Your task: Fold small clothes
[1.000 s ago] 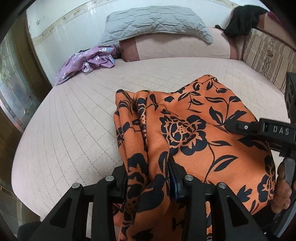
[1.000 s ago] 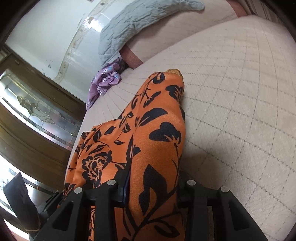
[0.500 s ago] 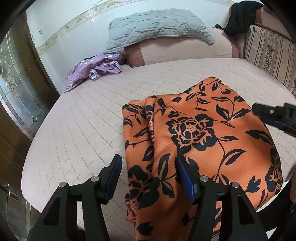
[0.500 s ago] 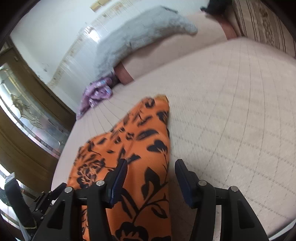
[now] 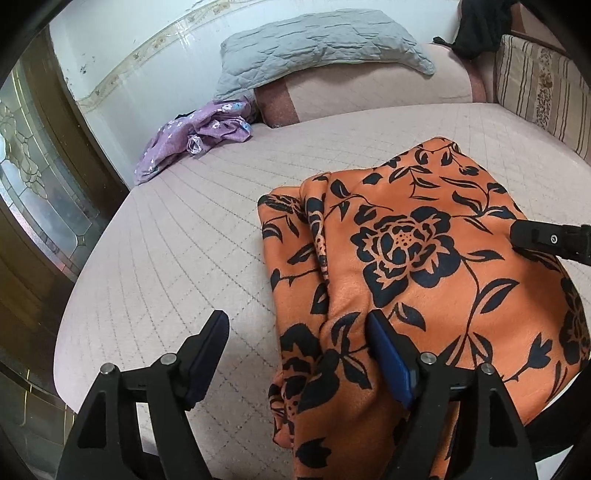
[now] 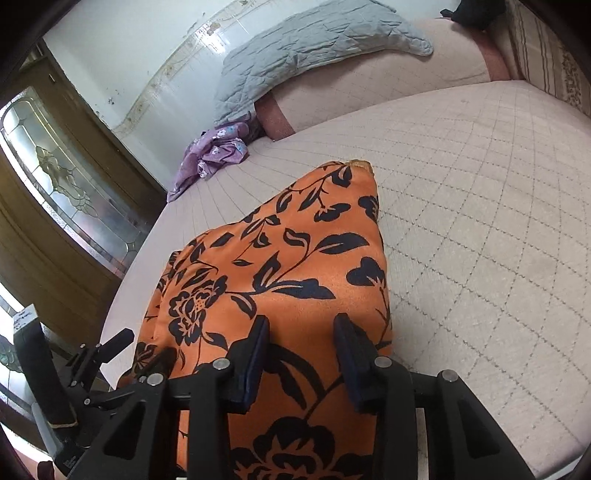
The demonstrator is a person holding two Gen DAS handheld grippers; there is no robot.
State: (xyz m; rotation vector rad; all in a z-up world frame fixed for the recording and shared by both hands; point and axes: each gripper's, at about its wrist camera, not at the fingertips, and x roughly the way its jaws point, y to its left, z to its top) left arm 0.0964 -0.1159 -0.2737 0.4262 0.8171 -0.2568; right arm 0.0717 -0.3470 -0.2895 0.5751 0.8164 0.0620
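An orange cloth with black flowers (image 5: 424, 258) lies folded on the pink quilted bed (image 5: 166, 240). My left gripper (image 5: 295, 332) hovers over the cloth's near left edge. Its jaws are opening wide; the right pad rests by a fold, the left pad stands over bare quilt, and nothing is gripped. In the right wrist view the same cloth (image 6: 280, 273) stretches away from my right gripper (image 6: 301, 343). Its jaws are closing above the flat fabric, which shows between the pads without being pinched. The right gripper's tip (image 5: 546, 240) shows at the cloth's right side.
A crumpled purple garment (image 5: 195, 136) lies at the bed's far left corner. A grey quilted pillow (image 5: 317, 40) rests on the pink bolster behind it. A striped cushion (image 5: 539, 92) and a black garment (image 5: 480, 22) sit far right. A wooden glass-panelled door (image 5: 33, 184) stands left.
Both grippers let go of the orange cloth, which now lies flat on the bed. The left jaws spread wider; the right jaws opened, then narrowed, and that gripper rose slightly.
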